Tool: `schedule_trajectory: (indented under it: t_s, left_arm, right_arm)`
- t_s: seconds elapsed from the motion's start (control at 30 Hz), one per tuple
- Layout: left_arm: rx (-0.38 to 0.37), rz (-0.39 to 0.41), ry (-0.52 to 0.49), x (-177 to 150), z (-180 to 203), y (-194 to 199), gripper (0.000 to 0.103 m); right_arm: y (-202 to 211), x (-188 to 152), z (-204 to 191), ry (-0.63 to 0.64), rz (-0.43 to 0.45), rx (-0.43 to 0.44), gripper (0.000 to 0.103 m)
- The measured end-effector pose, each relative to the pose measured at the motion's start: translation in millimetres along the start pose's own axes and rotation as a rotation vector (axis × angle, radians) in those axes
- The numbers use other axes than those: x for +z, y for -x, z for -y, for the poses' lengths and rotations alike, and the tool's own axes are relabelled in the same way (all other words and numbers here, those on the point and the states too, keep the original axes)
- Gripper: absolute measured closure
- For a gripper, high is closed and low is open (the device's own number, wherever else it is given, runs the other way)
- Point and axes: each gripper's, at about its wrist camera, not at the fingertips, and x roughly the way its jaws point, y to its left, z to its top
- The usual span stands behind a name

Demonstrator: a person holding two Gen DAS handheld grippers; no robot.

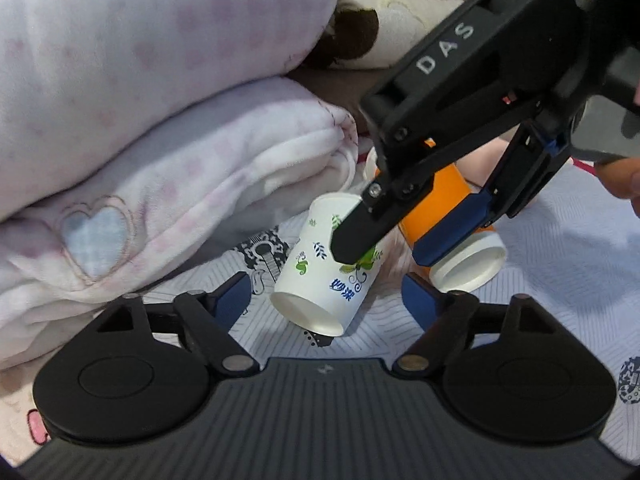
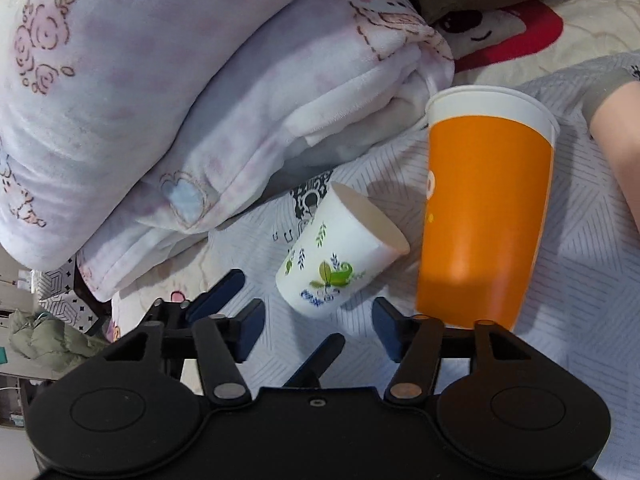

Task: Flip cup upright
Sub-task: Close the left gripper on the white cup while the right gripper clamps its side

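A small white paper cup [image 1: 324, 276] with green and blue leaf prints lies on its side on the patterned bedsheet, its open mouth toward the left wrist camera. It also shows in the right wrist view [image 2: 340, 256], mouth facing away. My left gripper [image 1: 326, 298] is open, its fingers on either side of the cup's mouth end. My right gripper [image 1: 384, 252] comes down from the upper right, open, its jaws straddling the cup's far end without touching; in its own view it [image 2: 318, 322] sits just short of the cup's base.
A tall orange paper cup [image 2: 484, 216] lies on its side just right of the white cup, also visible in the left wrist view [image 1: 460, 232]. Folded pink-white blankets [image 1: 160, 120] pile up at left and behind. A bare arm [image 2: 616, 152] lies at the right edge.
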Motion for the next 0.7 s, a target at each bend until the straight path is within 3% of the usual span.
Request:
schedule_trajectory:
  t_s: [0.17,0.37,0.47,0.6,0.7]
  left_arm:
    - [-0.092,-0.007,0.014,-3,-3,-13,0.023]
    - [-0.117,0.006,0.023,-9,0,-13,0.023]
    - [-0.119,0.019,0.073,-11,-5,-12,0.027]
    - [-0.127,0.04,0.154,-13,-16,-11,0.039]
    - [-0.151,0.047,0.229,-16,-25,-9,0.039]
  right_arm:
    - [-12,9,0,-0.002,0.001,-0.013,0.028]
    - [-19,17,3,-0.043,-0.002,0.003,0.025]
    - [-22,20,-2,-0.029,0.003,-0.017,0.025]
    - [-26,19,-8,0.005,0.026,-0.073,0.025]
    - [-32,17,-16,0.053,0.032,-0.144,0.025]
